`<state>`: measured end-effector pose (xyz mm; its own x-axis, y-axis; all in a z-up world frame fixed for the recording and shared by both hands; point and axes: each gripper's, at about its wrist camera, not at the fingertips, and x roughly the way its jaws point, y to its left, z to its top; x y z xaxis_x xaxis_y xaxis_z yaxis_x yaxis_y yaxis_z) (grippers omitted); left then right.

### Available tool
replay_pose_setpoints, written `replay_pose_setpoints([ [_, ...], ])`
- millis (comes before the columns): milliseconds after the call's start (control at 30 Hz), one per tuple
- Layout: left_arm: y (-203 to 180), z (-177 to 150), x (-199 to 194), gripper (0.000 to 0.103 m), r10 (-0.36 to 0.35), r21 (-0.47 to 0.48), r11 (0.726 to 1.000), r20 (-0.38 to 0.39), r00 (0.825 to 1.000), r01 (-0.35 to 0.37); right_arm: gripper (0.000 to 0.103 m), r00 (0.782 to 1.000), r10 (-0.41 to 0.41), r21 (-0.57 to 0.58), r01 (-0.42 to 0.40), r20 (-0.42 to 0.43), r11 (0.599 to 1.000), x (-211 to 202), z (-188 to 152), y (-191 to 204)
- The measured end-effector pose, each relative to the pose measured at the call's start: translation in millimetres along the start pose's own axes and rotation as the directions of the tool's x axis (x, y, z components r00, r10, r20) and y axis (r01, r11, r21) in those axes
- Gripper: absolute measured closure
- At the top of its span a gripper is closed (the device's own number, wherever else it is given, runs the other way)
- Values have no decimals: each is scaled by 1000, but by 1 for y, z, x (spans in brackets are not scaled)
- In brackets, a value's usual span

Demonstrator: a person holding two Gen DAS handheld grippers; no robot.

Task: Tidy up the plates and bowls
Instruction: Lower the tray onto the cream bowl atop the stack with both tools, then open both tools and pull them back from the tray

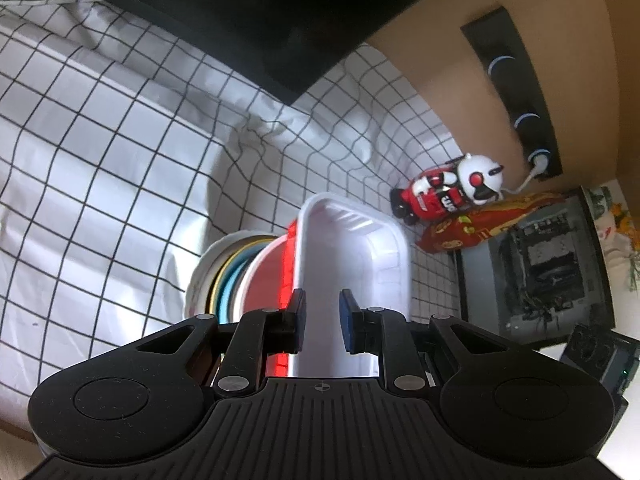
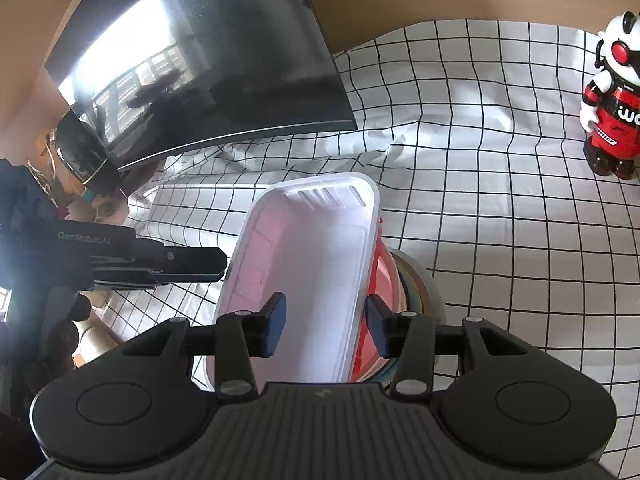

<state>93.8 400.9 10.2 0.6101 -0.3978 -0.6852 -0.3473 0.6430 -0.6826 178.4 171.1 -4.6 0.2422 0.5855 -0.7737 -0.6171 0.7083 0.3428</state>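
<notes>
Black left tongs (image 1: 323, 320) are sitting almost closed, pinching the left rim of a white rectangular plastic tray (image 1: 352, 248) at lower centre. Black right tongs (image 2: 326, 322) are standing partly apart, straddling the tray's opposite rim; whether their pads are pressing, I cannot tell. The tray is lying tilted over a red plastic bowl (image 1: 264, 276), which is resting on stacked round plates (image 1: 216, 276) on a white checked tablecloth (image 1: 100, 160).

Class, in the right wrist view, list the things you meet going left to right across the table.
Dark screen → white tray → red bowl → toy robot figure.
</notes>
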Motion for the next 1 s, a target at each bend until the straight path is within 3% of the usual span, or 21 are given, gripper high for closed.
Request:
replay_pose_setpoints([
  [433,5,18,6,82,-48,75,996,-97,994,56,59,990,-126,116,119,55,986,-2,-11,8],
  [533,5,19,-6,82,-41,108,993,-55,998,46,59,980,-174,126,162,91,979,-9,-13,11],
  [667,-1,1,-36,82,-3,186,982,96,995,-15,58,962,-227,132,208,152,969,-26,-23,14],
  [767,-10,-27,-54,82,47,244,964,227,973,-103,52,952,-248,142,225,178,964,-38,-32,11],
  [900,-26,-74,-66,82,93,265,946,328,940,-186,50,944,-243,111,224,221,968,-59,-57,10],
  [1000,-41,-121,-64,86,215,255,909,390,895,-329,32,925,-258,54,253,280,966,-76,-87,19],
])
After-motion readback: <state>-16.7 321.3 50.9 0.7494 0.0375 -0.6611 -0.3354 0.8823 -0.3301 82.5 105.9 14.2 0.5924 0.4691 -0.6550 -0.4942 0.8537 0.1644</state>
